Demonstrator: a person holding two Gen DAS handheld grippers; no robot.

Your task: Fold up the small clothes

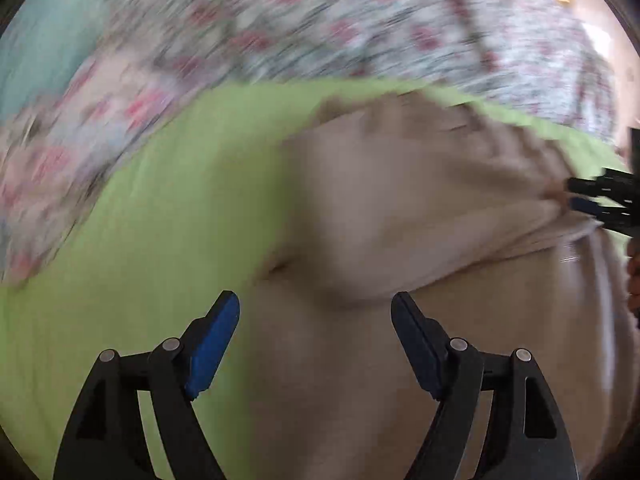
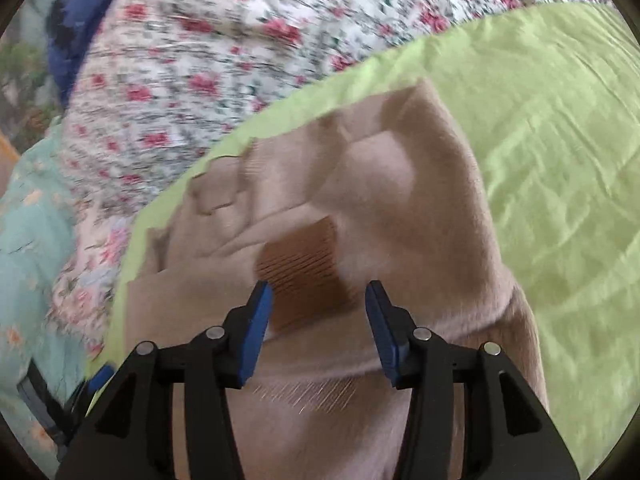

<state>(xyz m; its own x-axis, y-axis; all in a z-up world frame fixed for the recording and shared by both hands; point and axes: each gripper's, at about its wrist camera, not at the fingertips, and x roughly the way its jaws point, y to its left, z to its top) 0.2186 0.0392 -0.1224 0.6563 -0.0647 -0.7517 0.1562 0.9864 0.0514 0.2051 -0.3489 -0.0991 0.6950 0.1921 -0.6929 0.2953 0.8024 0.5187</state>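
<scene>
— What lies under you?

— A lime-green sheet (image 2: 552, 128). My beige garment (image 2: 400, 184) rests on it, rumpled and partly doubled over. Beyond the sheet's far edge I see a floral cover (image 2: 192, 80) of red roses on white, with pale teal fabric (image 2: 28, 216) next to that.

— And your claws?

— My left gripper (image 1: 316, 312) hangs wide open above the garment's near part, nothing between the pads. My right gripper (image 2: 318, 300) stands partly open over a brown patch (image 2: 304, 264) on the garment; whether it pinches cloth, I cannot tell.

— Anything in the way?

— Only a blue thing (image 2: 76, 36) far off by the floral cover, too blurred to name.
</scene>
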